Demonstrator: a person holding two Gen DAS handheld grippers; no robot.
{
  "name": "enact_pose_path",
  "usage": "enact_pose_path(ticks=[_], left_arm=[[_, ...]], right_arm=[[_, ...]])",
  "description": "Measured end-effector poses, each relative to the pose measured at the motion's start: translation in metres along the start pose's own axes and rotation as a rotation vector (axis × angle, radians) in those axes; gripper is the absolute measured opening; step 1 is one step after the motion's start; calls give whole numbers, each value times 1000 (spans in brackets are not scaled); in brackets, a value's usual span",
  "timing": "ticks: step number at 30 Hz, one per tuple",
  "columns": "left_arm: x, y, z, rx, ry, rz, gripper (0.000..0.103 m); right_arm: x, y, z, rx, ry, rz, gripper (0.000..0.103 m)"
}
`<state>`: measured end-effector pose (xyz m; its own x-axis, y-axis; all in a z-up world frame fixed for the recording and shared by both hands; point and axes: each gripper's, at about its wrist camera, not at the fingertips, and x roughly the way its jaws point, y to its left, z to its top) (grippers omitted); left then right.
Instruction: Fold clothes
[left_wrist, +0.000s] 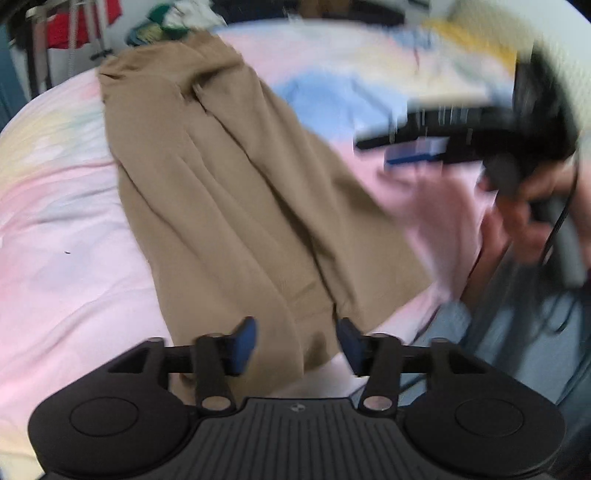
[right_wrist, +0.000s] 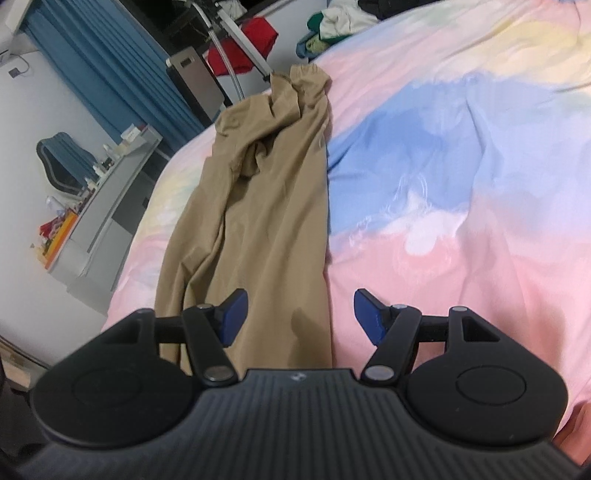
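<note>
Tan trousers lie lengthwise, seemingly folded double.

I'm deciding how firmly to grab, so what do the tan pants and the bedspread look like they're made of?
The tan pants look like thin matte woven cloth, probably cotton, creasing softly. The bedspread looks like smooth printed cotton, pastel patches, faint wrinkles.

Left hand-held gripper and right hand-held gripper both gape, holding nothing.

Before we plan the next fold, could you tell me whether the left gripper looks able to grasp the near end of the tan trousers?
Probably yes: the left gripper is open, the tan trousers lie flat on the bed cover, their near end sits between its fingers, and nothing blocks it.
</note>
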<state>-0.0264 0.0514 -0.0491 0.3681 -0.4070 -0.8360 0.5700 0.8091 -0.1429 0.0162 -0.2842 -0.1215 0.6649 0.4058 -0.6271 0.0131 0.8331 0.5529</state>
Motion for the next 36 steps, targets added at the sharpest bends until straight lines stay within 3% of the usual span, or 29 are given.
enact_pose_path(ticks=[4,5,8,10,14,20,25,27,28,29,30,32,36], left_arm=[[-17,42,-4,-224,-192,-33,80],[-18,55,-5,-297,-220,-32,81],[-11,84,-3,-460,-239,-13,81],[2,92,0,-512,-201,5,81],[19,105,0,-560,-123,-48,80],[32,104,1,-547,-74,-152,76],[37,86,-7,-489,-22,-195,72],[40,78,-8,-458,8,-205,64],[42,75,-9,-443,23,-210,53],[43,72,-10,-433,35,-214,40],[42,72,-10,-433,39,-216,34],[39,72,-10,-438,35,-211,17],[15,67,-3,-445,-31,-222,9]], right_arm=[[5,1,-3,-3,34,7,67],[6,1,-4,-2,43,12,67],[11,-1,-7,9,81,28,67],[15,-2,-10,17,111,30,67],[27,-11,-17,111,192,85,66],[34,-6,-26,136,250,138,66],[30,19,-49,45,339,136,65],[27,38,-61,-72,359,89,61],[24,45,-65,-121,351,63,58],[21,50,-66,-147,341,40,47],[18,54,-67,-168,331,19,30],[12,52,-65,-152,312,4,11],[-7,43,-50,-72,244,49,8]])
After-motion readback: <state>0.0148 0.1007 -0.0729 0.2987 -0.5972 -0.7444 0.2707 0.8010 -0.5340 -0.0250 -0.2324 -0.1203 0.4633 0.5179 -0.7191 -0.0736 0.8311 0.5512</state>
